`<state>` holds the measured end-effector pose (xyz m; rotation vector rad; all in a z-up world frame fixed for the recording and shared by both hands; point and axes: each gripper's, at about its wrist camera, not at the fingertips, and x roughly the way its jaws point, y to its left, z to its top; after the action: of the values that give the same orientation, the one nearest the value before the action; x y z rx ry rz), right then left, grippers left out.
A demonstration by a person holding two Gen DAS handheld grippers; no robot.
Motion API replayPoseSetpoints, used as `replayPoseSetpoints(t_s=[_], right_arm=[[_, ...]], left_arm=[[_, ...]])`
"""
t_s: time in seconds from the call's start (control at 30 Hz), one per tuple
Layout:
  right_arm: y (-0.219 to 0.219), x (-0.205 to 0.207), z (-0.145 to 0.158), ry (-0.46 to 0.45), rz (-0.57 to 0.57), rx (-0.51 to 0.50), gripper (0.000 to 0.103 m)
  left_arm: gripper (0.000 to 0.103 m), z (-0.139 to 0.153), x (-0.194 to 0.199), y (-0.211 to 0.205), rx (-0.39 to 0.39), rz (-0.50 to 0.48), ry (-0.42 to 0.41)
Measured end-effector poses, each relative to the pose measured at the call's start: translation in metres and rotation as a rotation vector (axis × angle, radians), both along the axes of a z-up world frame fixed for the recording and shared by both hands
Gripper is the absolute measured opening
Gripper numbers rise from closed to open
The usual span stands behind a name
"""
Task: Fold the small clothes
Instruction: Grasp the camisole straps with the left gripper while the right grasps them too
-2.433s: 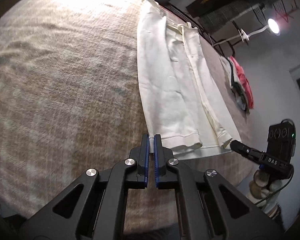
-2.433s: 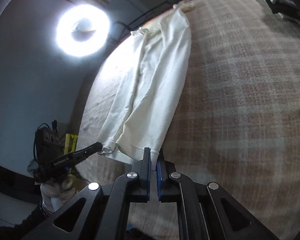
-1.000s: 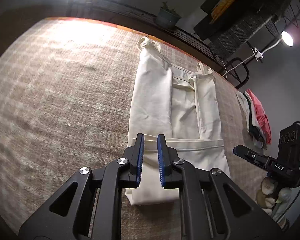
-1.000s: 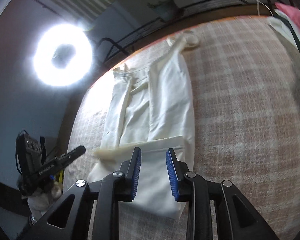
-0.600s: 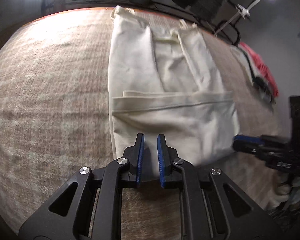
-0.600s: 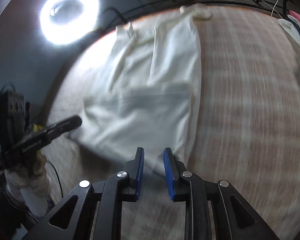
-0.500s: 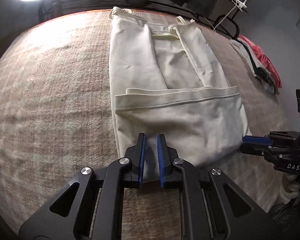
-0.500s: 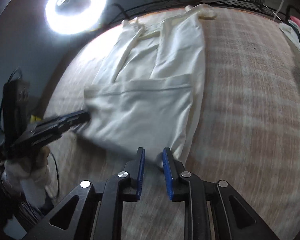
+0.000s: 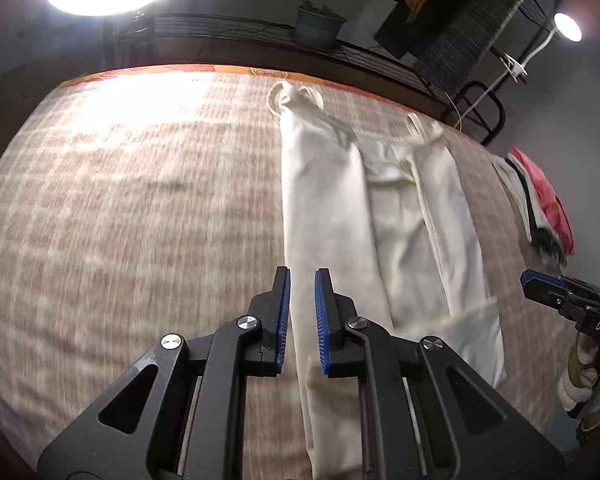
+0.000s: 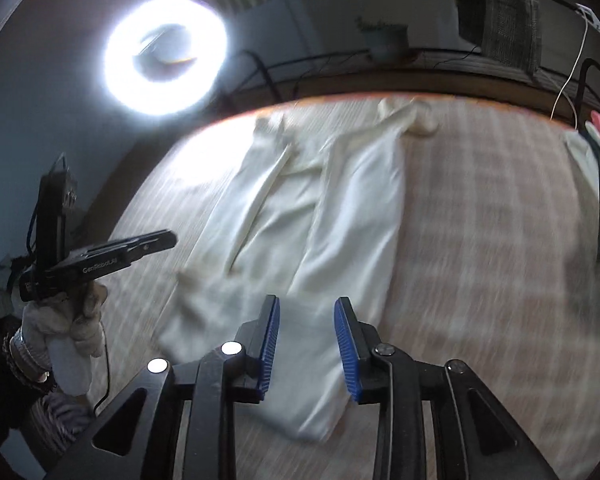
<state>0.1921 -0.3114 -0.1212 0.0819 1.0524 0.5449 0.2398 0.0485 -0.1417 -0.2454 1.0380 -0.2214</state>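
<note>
A cream sleeveless garment [image 9: 360,216] lies flat on the plaid bedspread [image 9: 140,208], its sides folded in and its bottom part folded up over the body. It also shows in the right wrist view [image 10: 320,216]. My left gripper [image 9: 301,316] is open and empty, hovering over the garment's near left edge. My right gripper [image 10: 306,344] is open and empty above the folded bottom part near the right edge. The right gripper also shows at the right edge of the left wrist view [image 9: 548,292].
A pile of red, white and dark clothes [image 9: 540,208] lies on the bed's right side. A bright ring light [image 10: 164,56] stands behind the bed by a metal rack with a plant pot [image 9: 316,28]. The left gripper and gloved hand [image 10: 68,312] show at left.
Both grippers let go of the hem after folding the bottom part up. Since then they have lifted back and opened wider, the right one most.
</note>
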Motion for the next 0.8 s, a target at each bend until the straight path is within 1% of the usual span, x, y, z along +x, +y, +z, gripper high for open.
replayPoseSetpoints(t_s=[0.07, 0.17, 0.27, 0.4, 0.43, 0.47, 0.53, 0.57, 0.6, 0.67, 0.7, 0.73, 0.77, 0.8], right_arm=[[-0.001, 0.023, -0.003, 0.003, -0.012, 0.023, 0.024], [0.006, 0.054, -0.01, 0.001, 0.003, 0.023, 0.021], [0.015, 0.084, -0.02, 0.002, 0.018, 0.013, 0.019], [0.023, 0.122, -0.034, 0.009, 0.013, -0.029, 0.019], [0.024, 0.131, -0.038, 0.01, 0.012, -0.039, 0.019], [0.026, 0.14, -0.042, 0.012, 0.012, -0.045, 0.019], [0.025, 0.159, -0.048, 0.016, 0.001, -0.059, 0.018], [0.024, 0.168, -0.05, 0.019, -0.005, -0.06, 0.015], [0.022, 0.176, -0.051, 0.025, -0.005, -0.039, 0.015], [0.02, 0.184, -0.047, 0.022, -0.008, -0.015, 0.016], [0.018, 0.185, -0.041, 0.006, -0.004, -0.001, 0.02], [0.015, 0.183, -0.036, -0.011, 0.001, 0.015, 0.024], [0.01, 0.18, -0.031, -0.029, 0.005, 0.04, 0.03], [0.005, 0.178, -0.026, -0.042, 0.002, 0.056, 0.031]], left_arm=[[0.011, -0.004, 0.022, 0.002, -0.015, 0.013, 0.002], [0.011, -0.011, 0.05, 0.001, -0.026, 0.014, 0.0], [0.011, -0.02, 0.074, -0.005, -0.005, 0.009, -0.001], [0.011, -0.033, 0.1, -0.008, 0.037, 0.017, 0.002], [0.012, -0.036, 0.105, -0.009, 0.048, 0.019, 0.002], [0.014, -0.039, 0.111, -0.008, 0.062, 0.023, -0.005], [0.026, -0.039, 0.119, -0.009, 0.082, 0.026, -0.03], [0.028, -0.038, 0.125, -0.009, 0.097, 0.028, -0.036], [0.032, -0.037, 0.129, -0.007, 0.102, 0.033, -0.04], [0.033, -0.033, 0.135, 0.0, 0.065, 0.051, -0.046], [0.036, -0.031, 0.138, 0.004, 0.046, 0.059, -0.048], [0.043, -0.029, 0.14, 0.007, 0.034, 0.068, -0.052], [0.045, -0.027, 0.144, 0.012, 0.029, 0.084, -0.062], [0.047, -0.026, 0.148, 0.014, 0.03, 0.093, -0.067]])
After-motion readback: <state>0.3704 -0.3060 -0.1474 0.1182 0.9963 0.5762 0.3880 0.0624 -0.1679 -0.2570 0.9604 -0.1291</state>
